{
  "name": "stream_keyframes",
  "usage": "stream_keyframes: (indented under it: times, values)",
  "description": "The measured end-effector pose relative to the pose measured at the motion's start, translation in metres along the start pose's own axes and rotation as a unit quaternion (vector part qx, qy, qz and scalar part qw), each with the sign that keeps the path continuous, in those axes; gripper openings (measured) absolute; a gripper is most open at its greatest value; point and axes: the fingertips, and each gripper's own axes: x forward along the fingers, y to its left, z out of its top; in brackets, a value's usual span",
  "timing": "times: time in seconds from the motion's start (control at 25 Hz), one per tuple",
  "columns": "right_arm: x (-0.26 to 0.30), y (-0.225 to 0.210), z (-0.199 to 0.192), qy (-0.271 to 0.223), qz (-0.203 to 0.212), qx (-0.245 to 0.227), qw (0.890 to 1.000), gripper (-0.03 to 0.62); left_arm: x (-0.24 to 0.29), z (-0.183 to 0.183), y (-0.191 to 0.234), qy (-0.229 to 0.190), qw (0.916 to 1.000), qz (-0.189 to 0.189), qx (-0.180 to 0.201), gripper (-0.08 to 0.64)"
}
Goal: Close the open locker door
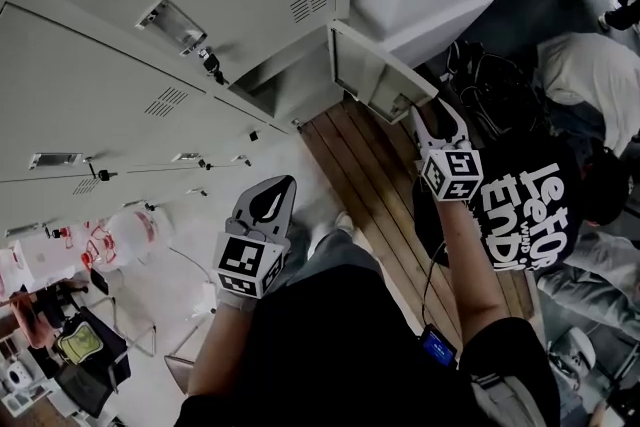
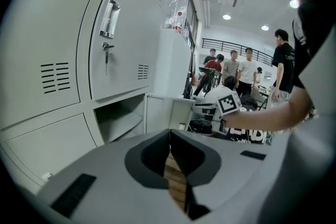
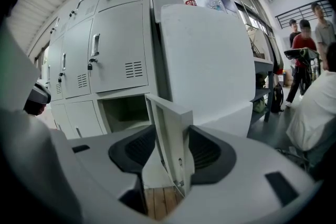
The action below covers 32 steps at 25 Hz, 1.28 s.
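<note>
My right gripper (image 1: 440,111) has its jaws spread wide, astride the free edge of the pale grey metal locker door (image 3: 169,136). The left pad stands clear of the panel. The right pad is close beside it, and I cannot tell whether it touches. The door hangs open at the right end of the grey metal locker bank (image 1: 150,25). It swings out from the right side of its empty compartment (image 3: 123,112), roughly square to the bank's front, over the brown wooden plank floor (image 1: 375,190). My left gripper (image 1: 272,195) hangs lower, apart from the bank, with its jaws pressed together at the tips and nothing between them.
</note>
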Motion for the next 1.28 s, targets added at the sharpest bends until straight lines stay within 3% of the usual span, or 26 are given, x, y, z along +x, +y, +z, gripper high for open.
stream_keyframes:
  times: [0.56, 1.28]
  values:
    - [-0.024, 0.071, -0.018, 0.016, 0.012, 0.002, 1.000, 0.195, -0.038, -0.016, 0.012, -0.004, 0.9999, -0.013, -0.006, 0.023]
    - [-0.015, 0.201, -0.034, 0.025, 0.051, -0.013, 0.998, 0.195, -0.097, -0.048, 0.068, -0.011, 0.9996, -0.026, -0.008, 0.023]
